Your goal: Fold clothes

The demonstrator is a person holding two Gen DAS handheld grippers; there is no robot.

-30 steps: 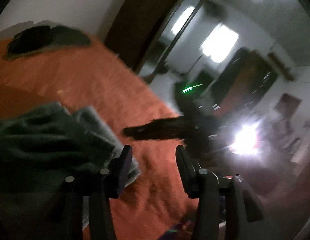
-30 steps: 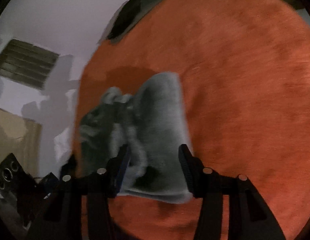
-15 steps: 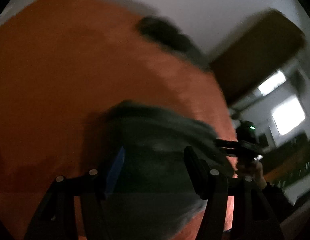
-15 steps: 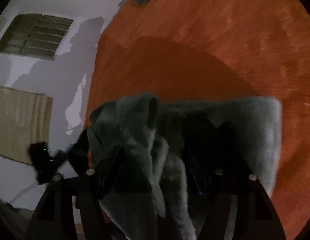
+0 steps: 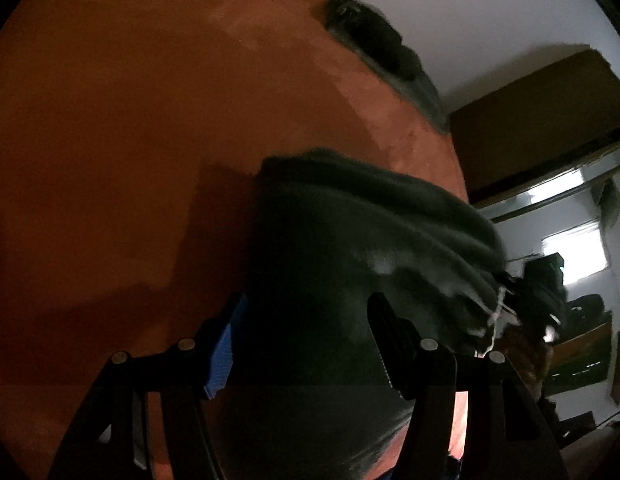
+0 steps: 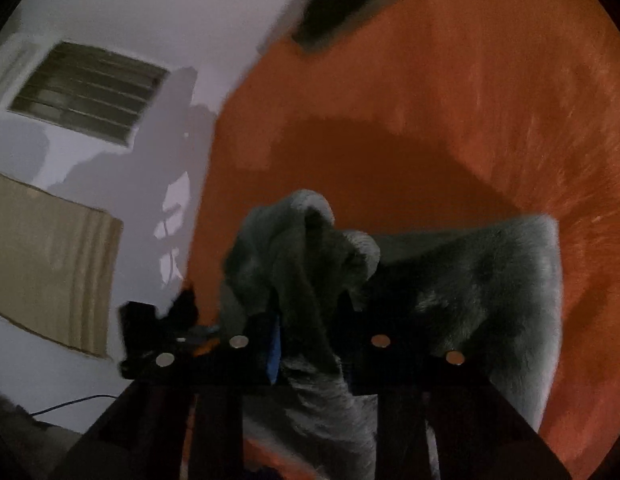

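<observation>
Gripping fuzzy grey garment (image 6: 462, 280) | right gripper (image 6: 314, 320) pinching bunched fold | left gripper (image 5: 305, 320) wide apart | orange bedspread (image 5: 129, 120)

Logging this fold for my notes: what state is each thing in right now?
Grey garment: bunched, partly lifted off the orange bedspread.
Right gripper: fabric runs between its jaws.
Left gripper: open, jaws apart around fabric.
Dark clothes pile: lying at the bed's far edge, untouched.
</observation>
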